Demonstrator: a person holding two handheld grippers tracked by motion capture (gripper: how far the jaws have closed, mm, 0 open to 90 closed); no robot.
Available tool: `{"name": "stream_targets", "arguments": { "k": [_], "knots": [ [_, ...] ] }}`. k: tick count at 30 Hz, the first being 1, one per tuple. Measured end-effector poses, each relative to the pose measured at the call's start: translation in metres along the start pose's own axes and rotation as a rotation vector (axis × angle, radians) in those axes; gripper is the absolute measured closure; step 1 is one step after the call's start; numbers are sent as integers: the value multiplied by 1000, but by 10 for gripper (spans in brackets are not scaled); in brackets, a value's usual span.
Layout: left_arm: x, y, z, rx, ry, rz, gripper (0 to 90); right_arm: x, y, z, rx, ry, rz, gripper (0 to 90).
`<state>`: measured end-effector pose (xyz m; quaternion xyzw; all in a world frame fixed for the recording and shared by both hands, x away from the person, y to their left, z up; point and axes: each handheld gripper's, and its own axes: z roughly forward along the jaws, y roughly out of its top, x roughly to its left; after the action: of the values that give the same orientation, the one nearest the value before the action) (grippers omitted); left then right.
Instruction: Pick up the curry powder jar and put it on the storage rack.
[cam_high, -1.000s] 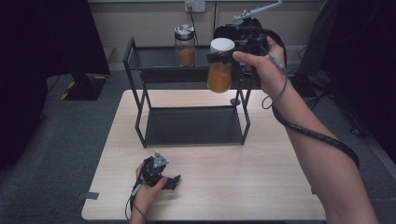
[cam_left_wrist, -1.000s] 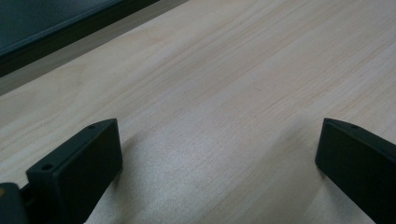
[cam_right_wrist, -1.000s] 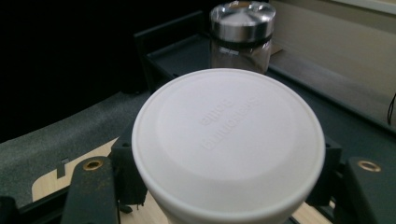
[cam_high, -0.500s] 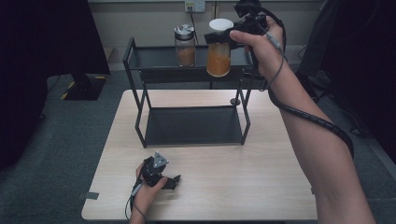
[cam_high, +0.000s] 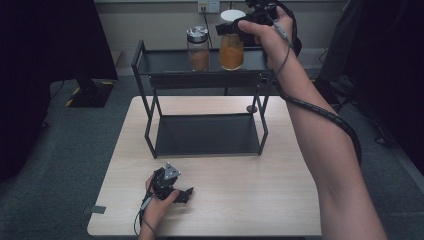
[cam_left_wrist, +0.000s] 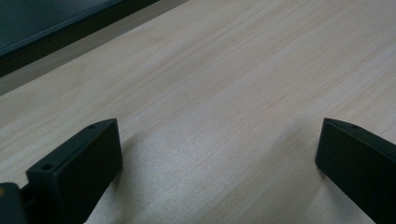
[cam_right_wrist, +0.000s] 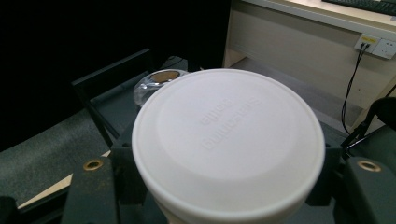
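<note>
While the right gripper (cam_high: 235, 27) is clamped on the white-lidded jar (cam_high: 232, 46) of orange powder, that jar sits at the top centre of the high view, over the upper shelf of the black rack (cam_high: 145, 112) and just right of the metal-lidded jar (cam_high: 198, 48) already standing there. Whether its base rests on the shelf or hangs slightly above it cannot be told. The jaws grip it high, under the lid, which probably keeps the glass body clear for a clean set-down beside its neighbour; in the right gripper view the white lid (cam_right_wrist: 228, 140) sits in the lower middle of the frame, with the jaws pressed against the jar at either side below it. The jars stand side by side, so the aim looks like lining them up in a row on the top tier, leaving the lower shelf free.

The right arm enters from the lower right of the high view and stretches long and nearly straight toward the upper middle, hand wrapped round the gripper body, cable trailing down the forearm. The left gripper (cam_high: 189, 192) rests low on the table (cam_high: 300, 210) at the lower left of centre, held loosely in the hand; in the left gripper view its jaws stand wide apart over bare wood with nothing between them.
</note>
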<state>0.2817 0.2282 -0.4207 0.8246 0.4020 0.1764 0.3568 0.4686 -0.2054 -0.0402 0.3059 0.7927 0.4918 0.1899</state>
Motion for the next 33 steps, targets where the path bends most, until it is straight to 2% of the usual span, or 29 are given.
{"name": "stream_targets", "arguments": {
  "k": [15, 19, 27, 33],
  "knots": [
    [0, 0, 0, 0, 0, 0, 0, -3, -1, 27, 23, -52, 10, 338],
    [0, 0, 0, 1, 0, 0, 0, -6, -3, 30, 23, -47, 28, 338],
    [0, 0, 0, 0, 0, -1, 0, -4, -4, 32, 24, -55, 26, 338],
    [0, 0, 0, 0, 0, -1, 0, -6, -9, 32, 2, -50, 41, 336]
  ]
}}
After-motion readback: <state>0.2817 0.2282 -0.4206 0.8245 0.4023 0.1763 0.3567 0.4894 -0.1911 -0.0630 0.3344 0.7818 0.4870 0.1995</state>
